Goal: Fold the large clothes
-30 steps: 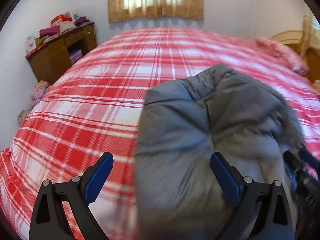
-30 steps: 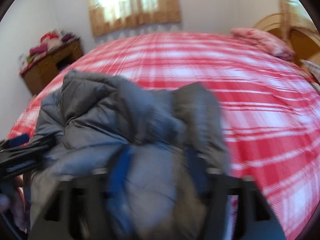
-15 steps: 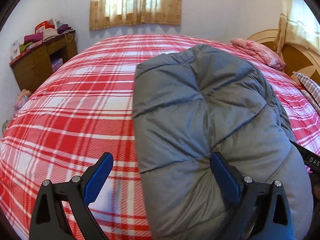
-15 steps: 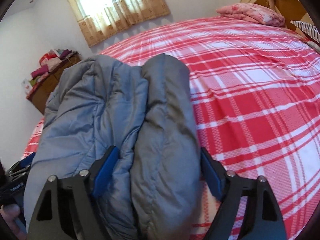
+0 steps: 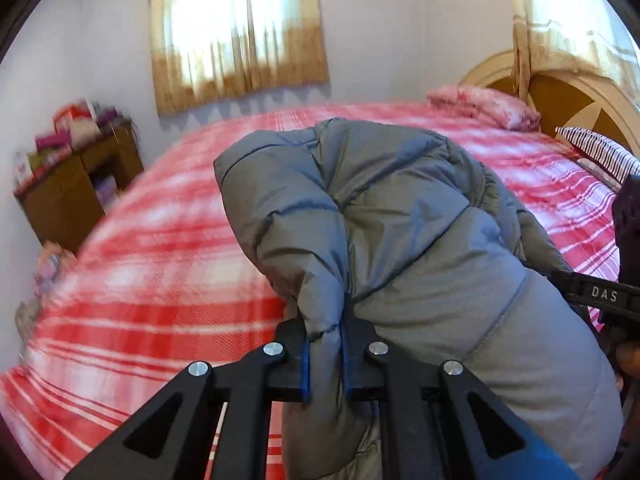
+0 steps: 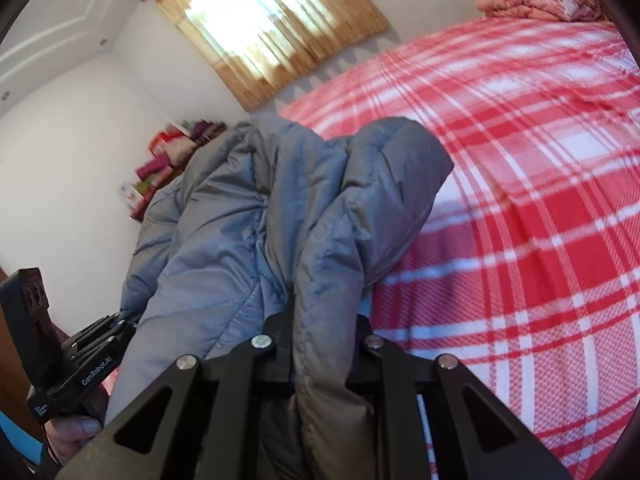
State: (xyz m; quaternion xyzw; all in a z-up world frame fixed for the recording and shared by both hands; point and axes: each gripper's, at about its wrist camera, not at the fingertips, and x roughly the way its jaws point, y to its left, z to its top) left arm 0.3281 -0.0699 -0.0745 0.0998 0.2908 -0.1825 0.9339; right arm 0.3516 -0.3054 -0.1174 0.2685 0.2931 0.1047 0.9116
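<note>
Pinching a fold of the grey puffer jacket (image 5: pixel 400 240), the left gripper (image 5: pixel 325 354) was clamped tight; the right gripper (image 6: pixel 322 354) likewise squeezed another fold. Beyond the bunched jacket lay the red plaid bed (image 6: pixel 540 160).

My left wrist view looks forward along the left gripper (image 5: pixel 325 354), very near the grey padded jacket (image 5: pixel 400 240) that fills the centre of the frame. It faces the curtained window (image 5: pixel 236 32), upper centre. My right wrist view, tilted, looks along the right gripper (image 6: pixel 322 354), equally near the jacket (image 6: pixel 280 208). Both views share the jacket, the window (image 6: pixel 264 28) and the red plaid bed (image 5: pixel 152 264).
</note>
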